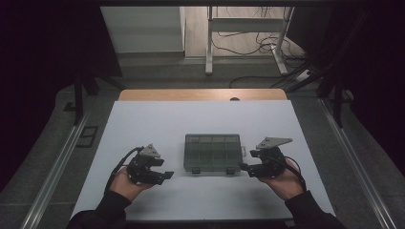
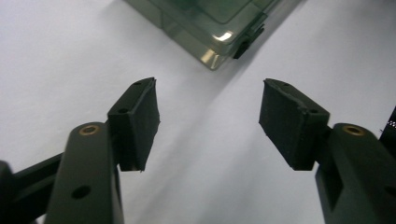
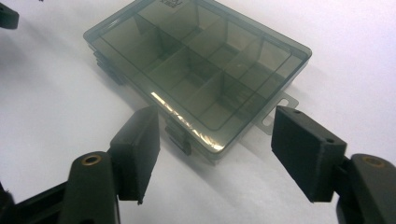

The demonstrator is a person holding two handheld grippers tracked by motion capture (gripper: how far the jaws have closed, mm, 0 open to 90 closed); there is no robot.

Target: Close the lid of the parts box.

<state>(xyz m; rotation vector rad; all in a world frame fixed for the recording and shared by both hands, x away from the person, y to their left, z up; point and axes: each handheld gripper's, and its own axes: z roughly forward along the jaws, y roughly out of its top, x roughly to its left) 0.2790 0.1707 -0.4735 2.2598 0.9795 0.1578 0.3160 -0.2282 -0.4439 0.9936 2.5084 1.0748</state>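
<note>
High view: a white bench (image 1: 157, 124) carries one closed, smoke-tinted compartment box (image 1: 212, 153) at its centre, flanked by the left tool (image 1: 162, 174) and the right tool (image 1: 245, 168), each held in a hand just beside a near corner of the box. Neither tool touches the box.

Right gripper view: the box (image 3: 196, 70) lies flat with its clear lid shut; the dividers under the lid mark out several compartments, which look empty. Two dark latches sit on the near long edge, one (image 3: 180, 137) directly ahead of the gap between the jaws, and a small hang tab (image 3: 280, 112) juts from the short end. The right tool (image 3: 215, 154) stands wide open and holds nothing.

Left gripper view: the left tool (image 2: 208, 123) is likewise spread wide and empty, aimed at bare bench, with the box corner (image 2: 215, 51) and a latch (image 2: 243, 46) ahead of it.

Judged step: the approach, before any contact. The likely work is unlatching the lid. The next move calls for the right tool to advance onto the near latch while the left tool steadies the box so that it doesn't slide on the smooth bench.
</note>
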